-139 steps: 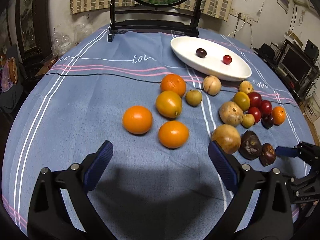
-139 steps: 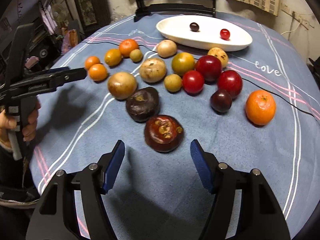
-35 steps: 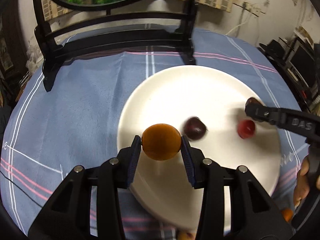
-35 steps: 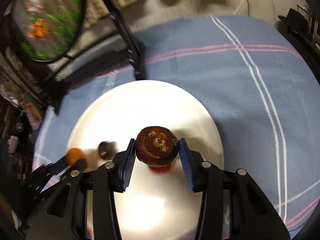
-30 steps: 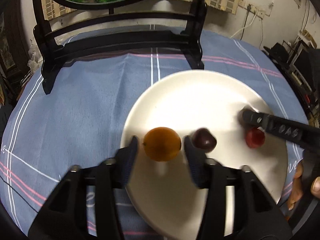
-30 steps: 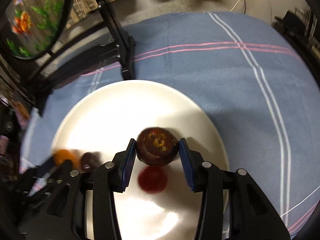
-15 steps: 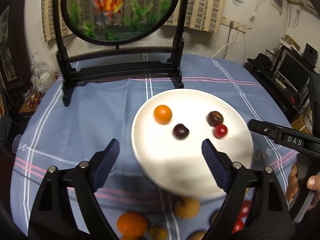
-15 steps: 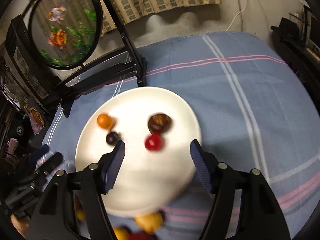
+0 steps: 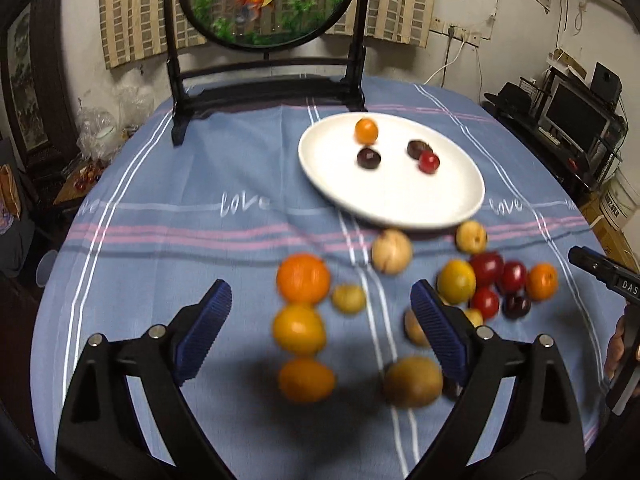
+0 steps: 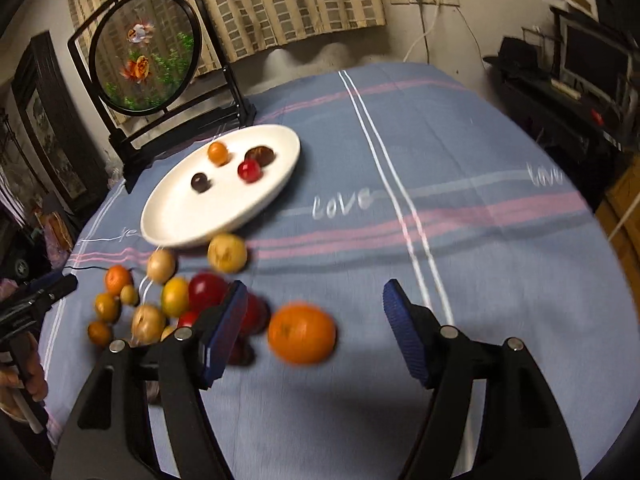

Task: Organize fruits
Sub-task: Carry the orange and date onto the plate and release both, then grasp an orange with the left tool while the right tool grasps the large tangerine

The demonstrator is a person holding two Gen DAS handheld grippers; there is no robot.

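A white oval plate (image 9: pixel 392 196) (image 10: pixel 208 216) on the blue cloth holds a small orange (image 9: pixel 366 131), a dark plum (image 9: pixel 368 158), a brown mangosteen (image 9: pixel 418 148) and a red fruit (image 9: pixel 429 161). Nearer than the plate lie several loose fruits, with three oranges (image 9: pixel 303 279) in a column at the left. My left gripper (image 9: pixel 320 300) hovers above these, jaws opening, gripping nothing. My right gripper (image 10: pixel 316 296) hangs over a big orange (image 10: pixel 302 332), its jaws also opening and empty. Its left finger hides part of the red fruits (image 10: pixel 208 290).
A round goldfish screen on a black stand (image 9: pixel 264 0) stands behind the plate. Shelves with a monitor (image 9: pixel 572 120) are off the table's right side. A hand (image 10: pixel 24 376) holding the other gripper shows at the left edge of the right wrist view.
Both grippers let go of their fruit on the plate, the orange and the mangosteen, opened wide, and drew back from the plate to above the loose fruits.
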